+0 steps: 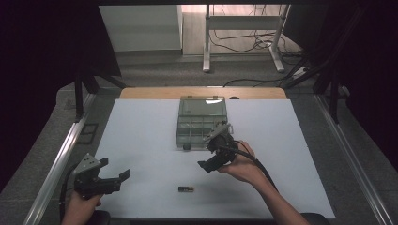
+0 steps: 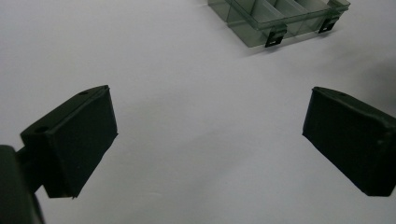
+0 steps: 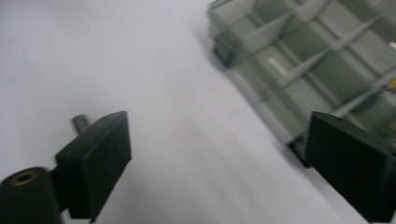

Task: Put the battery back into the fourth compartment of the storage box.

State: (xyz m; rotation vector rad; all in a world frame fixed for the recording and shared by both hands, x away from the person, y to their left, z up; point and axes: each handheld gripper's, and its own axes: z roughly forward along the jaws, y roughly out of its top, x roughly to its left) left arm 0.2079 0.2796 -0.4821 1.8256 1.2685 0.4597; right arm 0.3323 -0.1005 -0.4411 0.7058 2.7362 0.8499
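A clear grey compartment box [image 1: 202, 123] lies with its lid open at the middle of the white table sheet [image 1: 141, 140]. A small dark battery [image 1: 186, 189] lies near the front edge. My right gripper [image 1: 208, 153] hovers just in front of the box's near right corner, its jaws wide apart with nothing between them. In the right gripper view the box [image 3: 317, 60] sits at upper right, and the battery [image 3: 80, 122] peeks out behind the left jaw of the right gripper [image 3: 219, 158]. My left gripper [image 1: 114, 168] rests open at the front left; the left gripper [image 2: 210, 140] spans bare sheet, with the box [image 2: 280, 18] far off.
A metal rail [image 1: 61, 159] runs along the table's left side and another [image 1: 352, 154] along the right. Beyond the wooden far edge [image 1: 202, 92] stand a desk frame [image 1: 206, 42] and loose cables [image 1: 248, 40] on the floor.
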